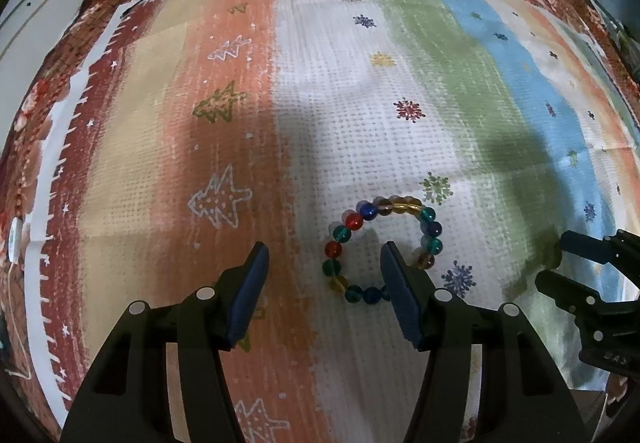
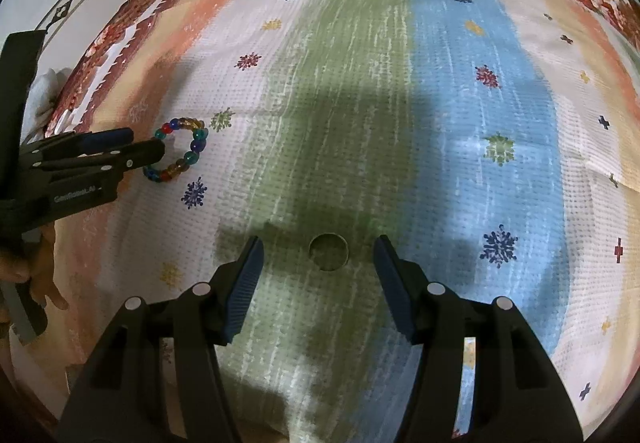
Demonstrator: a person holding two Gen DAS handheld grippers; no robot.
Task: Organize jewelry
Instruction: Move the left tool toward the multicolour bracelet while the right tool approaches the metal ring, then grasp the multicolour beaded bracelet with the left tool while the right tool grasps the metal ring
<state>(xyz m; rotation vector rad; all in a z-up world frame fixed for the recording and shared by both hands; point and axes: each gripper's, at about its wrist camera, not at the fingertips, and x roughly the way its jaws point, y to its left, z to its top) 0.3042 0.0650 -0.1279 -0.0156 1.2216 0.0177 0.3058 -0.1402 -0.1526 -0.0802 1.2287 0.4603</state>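
Lying flat on the white band of a striped, snowflake-printed cloth [image 1: 340,91] that covers the tabletop, a beaded bracelet [image 1: 382,247] of red, green, blue and amber glass beads forms a closed loop. The left gripper [image 1: 324,263] hangs just over it with its jaws spread wide: one blue-padded finger [image 1: 400,299] sits over the loop's inner near edge, hiding a few beads, while the other finger is off to the loop's outer side above the orange stripe, so part of the bracelet's rim lies between them; whether either pad touches the beads cannot be told. From the right wrist view the same bracelet [image 2: 180,149] shows at the far left, partly covered by the left gripper's dark fingers [image 2: 120,151]. The right gripper [image 2: 318,255] is also spread apart, holding nothing, above the green stripe of the cloth, and a thin plain ring [image 2: 329,252] lies on the cloth between its fingertips, untouched. The ring and bracelet lie well apart.
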